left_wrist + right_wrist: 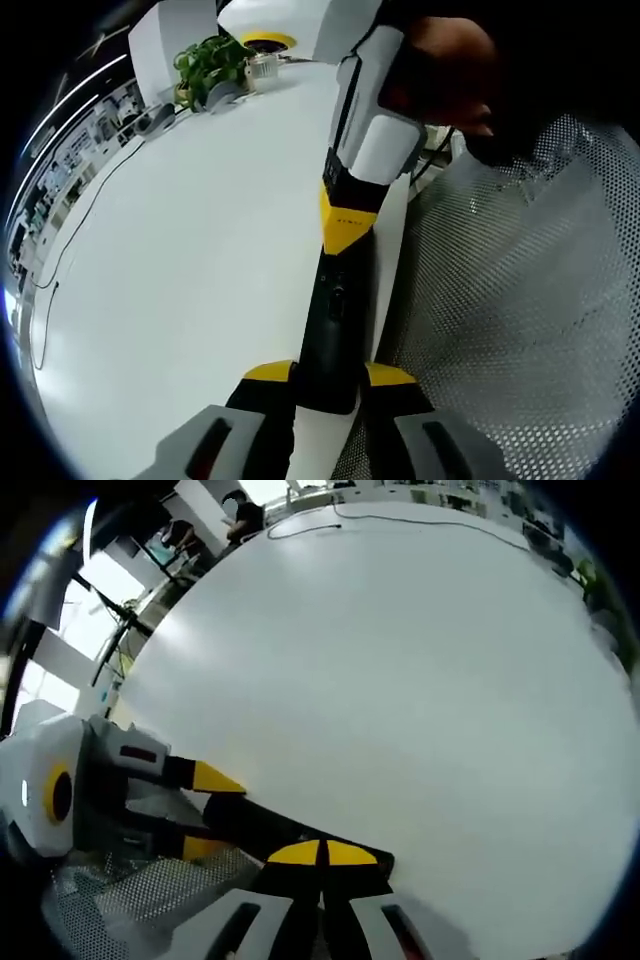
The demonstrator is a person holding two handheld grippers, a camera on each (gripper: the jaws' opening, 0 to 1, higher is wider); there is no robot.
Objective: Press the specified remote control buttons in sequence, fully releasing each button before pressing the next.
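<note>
A broad white table (190,260) is seen in both views, with the black remote control (332,330) lying along its edge. Beyond the remote control, at the far end of the table in the left gripper view, a green potted plant (208,62) stands near a yellow-and-white round object (268,42), and a thin black cable (62,250) trails over the table well apart from the remote control. Beside the remote control, off the table edge, a perforated white mesh surface (520,300) is visible. In the right gripper view a cable (400,522) lies at the table's far end, and shelves and people can be made out in the room behind it. The left gripper (332,380) is held low at the near end of the remote control, its yellow-tipped jaws clamped on either side of the black body. The right gripper (322,854) is presented from the opposite end, with a hand (445,70) seen gripping it above the remote control; its yellow tips are pressed together, with no gap between them, and rest on the remote control's top face.
</note>
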